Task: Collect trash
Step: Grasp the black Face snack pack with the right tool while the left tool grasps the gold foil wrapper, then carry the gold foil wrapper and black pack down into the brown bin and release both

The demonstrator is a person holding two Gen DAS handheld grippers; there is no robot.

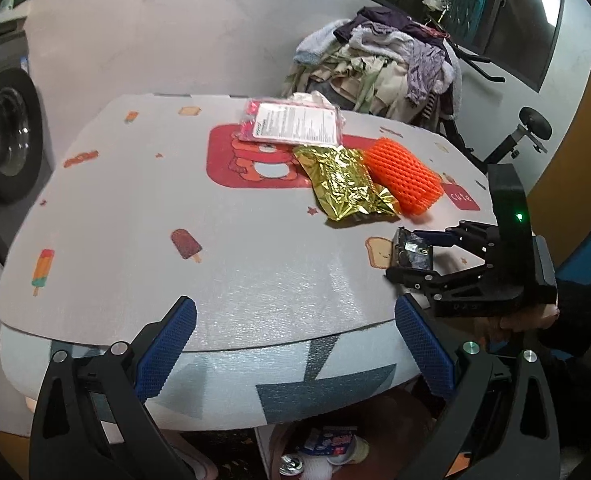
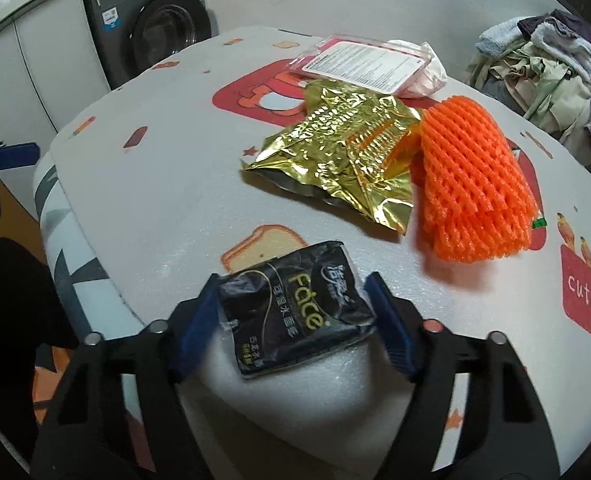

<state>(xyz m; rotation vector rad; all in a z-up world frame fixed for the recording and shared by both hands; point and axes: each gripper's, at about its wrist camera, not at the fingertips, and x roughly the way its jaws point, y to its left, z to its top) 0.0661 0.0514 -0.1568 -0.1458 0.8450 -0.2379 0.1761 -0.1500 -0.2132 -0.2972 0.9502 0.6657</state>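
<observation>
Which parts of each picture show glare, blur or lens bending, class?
Left wrist view: the table edge bows strongly, the gold wrapper glints, corners go black. Right wrist view: the gold wrapper throws bright glare, the orange foam net is smeared at its lower edge, the black packet reads sharp.

Indoor lighting was even and moderately bright. Glare marked the gold foil wrapper (image 2: 335,152); soft shadows lay beneath the orange foam net (image 2: 475,176). Fisheye distortion bent the tabletop (image 1: 135,200) edges; corners were vignetted black.
</observation>
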